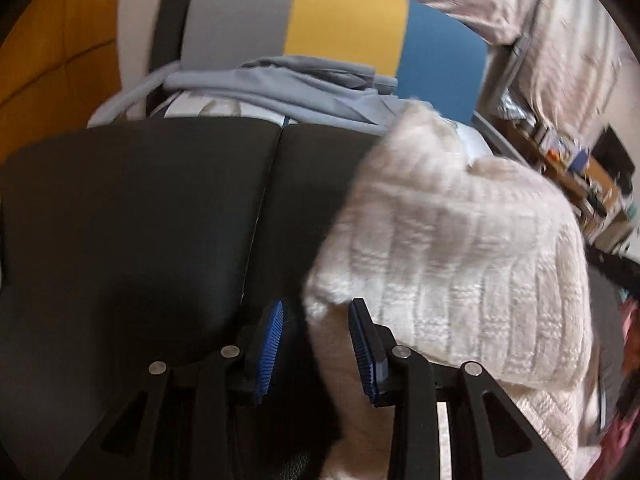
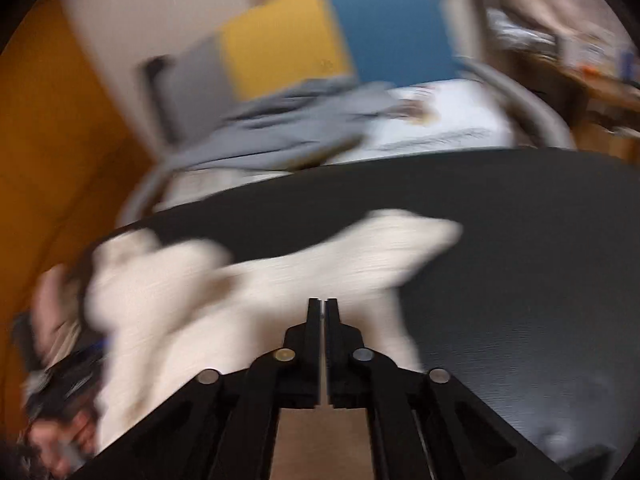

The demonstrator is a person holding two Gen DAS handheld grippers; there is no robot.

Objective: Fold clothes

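The left gripper [image 1: 316, 344] stands parted at the edge of a cream knit sweater [image 1: 452, 264] on the black tabletop [image 1: 140, 220]. The right gripper [image 2: 322, 312] is pressed closed over the same sweater; blur hides whether it pinches fabric.

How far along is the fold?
Early. Nothing looks done: the white knit lies bunched and rumpled on the black surface, with no clean fold visible. In hand: the right claw is shut, seemingly on the knit's edge, though blur hides the contact; the left claw is open beside it. Left: the whole fold, plus the grey-blue garment behind.
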